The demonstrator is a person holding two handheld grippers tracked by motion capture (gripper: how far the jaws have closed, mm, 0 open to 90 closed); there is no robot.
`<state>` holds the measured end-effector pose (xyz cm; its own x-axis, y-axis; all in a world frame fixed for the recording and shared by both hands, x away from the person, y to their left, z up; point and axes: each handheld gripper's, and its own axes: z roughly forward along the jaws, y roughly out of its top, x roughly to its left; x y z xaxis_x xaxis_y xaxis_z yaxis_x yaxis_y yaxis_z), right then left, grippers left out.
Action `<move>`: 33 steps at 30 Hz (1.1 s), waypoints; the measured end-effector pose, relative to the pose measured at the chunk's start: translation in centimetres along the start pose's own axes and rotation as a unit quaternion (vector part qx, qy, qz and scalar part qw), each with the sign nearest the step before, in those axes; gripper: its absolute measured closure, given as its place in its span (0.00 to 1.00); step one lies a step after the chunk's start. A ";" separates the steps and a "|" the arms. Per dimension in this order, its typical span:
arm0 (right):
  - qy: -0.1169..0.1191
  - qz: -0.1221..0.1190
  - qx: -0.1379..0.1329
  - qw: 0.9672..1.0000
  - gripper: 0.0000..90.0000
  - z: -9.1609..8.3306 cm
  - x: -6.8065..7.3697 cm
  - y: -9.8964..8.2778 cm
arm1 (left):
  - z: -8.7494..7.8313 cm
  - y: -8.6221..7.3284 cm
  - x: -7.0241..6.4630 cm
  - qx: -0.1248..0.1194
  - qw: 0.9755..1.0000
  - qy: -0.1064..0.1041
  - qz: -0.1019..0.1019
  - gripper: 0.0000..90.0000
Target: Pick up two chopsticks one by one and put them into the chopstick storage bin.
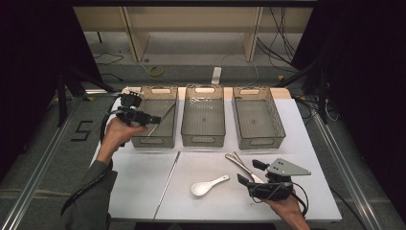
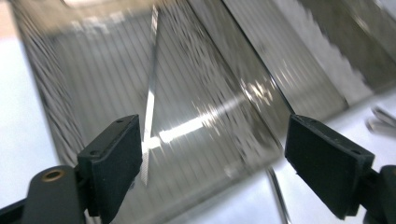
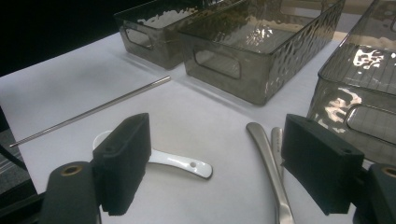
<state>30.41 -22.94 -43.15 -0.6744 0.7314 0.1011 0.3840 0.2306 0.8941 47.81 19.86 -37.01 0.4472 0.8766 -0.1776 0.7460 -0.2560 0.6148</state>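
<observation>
Left claw [image 1: 152, 119] sits upper left of the high view at the left bin [image 1: 154, 115], jaws apart, nothing between them; a thin metal rod [image 1: 162, 119] leans slanted inside that bin. Right claw [image 1: 250, 172] lower right, jaws apart, hovering by the metal utensils [image 1: 242, 164]; white spoon [image 1: 207, 186] lies left of it on the counter [image 1: 139, 182]. Second rod [image 1: 167, 181] lies on the counter, centre-left. Middle bin [image 1: 203, 117] and right bin [image 1: 257, 119] stand beside the first.

Left claw view, blurred: my pads wide apart, rod [image 2: 150, 93] inside the bin [image 2: 93, 70] at upper centre.

Right claw view: my pads apart and holding nothing; spoon [image 3: 182, 162] lower centre, utensils [image 3: 268, 163] right of it, rod [image 3: 93, 111] at left.
</observation>
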 end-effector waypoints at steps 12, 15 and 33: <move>0.001 -0.008 0.000 1.000 0.28 -0.1 0.4 0.2 | 1.6 -5.4 -3.8 0.113 0.992 -0.006 0.050 0.24; 0.003 -0.009 0.002 1.000 0.28 0.0 0.4 0.1 | 1.8 -6.0 -4.3 0.124 0.990 -0.004 0.060 0.25; 0.005 -0.013 0.006 1.000 0.28 0.1 0.6 0.1 | 3.9 -9.2 -7.8 0.184 0.977 -0.011 0.105 0.35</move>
<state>30.12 -22.46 -43.02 -0.6903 0.7189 0.0818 0.3732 0.2569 0.8915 39.35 13.80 -44.24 0.6164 0.7816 -0.0959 0.7621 -0.5613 0.3227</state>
